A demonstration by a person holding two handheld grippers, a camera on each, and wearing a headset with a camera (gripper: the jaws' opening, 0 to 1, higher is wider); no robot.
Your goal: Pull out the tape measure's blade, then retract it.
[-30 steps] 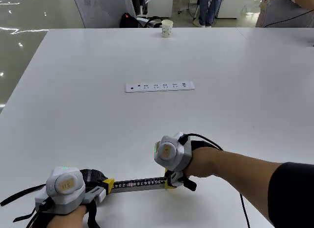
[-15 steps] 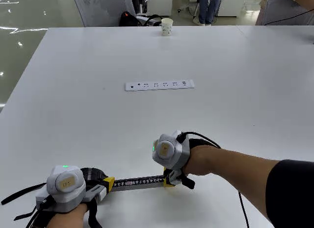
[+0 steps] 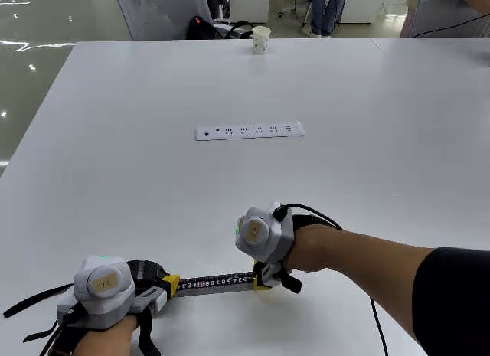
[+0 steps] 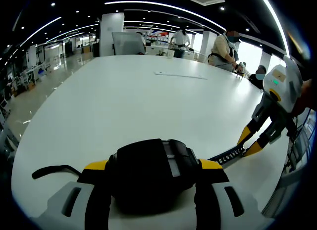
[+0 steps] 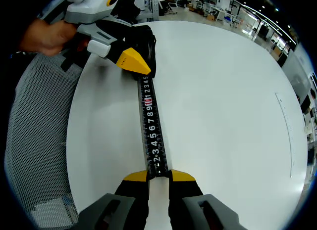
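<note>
In the head view, the left gripper (image 3: pixel 162 279) is down at the near edge of the white table (image 3: pixel 153 142). It is squeezed tight on the black tape measure (image 3: pixel 145 273). The blade (image 3: pixel 214 282) lies flat on the table and sticks out to the right. The right gripper (image 3: pixel 262 282) pinches the far end of it. A white power strip (image 3: pixel 249 131) lies in the middle of the table. A paper cup (image 3: pixel 261 40) stands near the far edge.

In the left gripper view, the two yellow-tipped jaws hug the tape measure (image 4: pixel 151 173) from both sides (it sits right between them). The blade (image 4: pixel 228 156) runs off to the right gripper (image 4: pixel 251 143).

In the right gripper view, the yellow-tipped jaws are pressed on the very end of the blade (image 5: pixel 150 126), just below the number 2. The numbers climb up to the tape measure (image 5: pixel 144 42), which the left gripper holds. A hand (image 5: pixel 47 37) holds that gripper.
</note>
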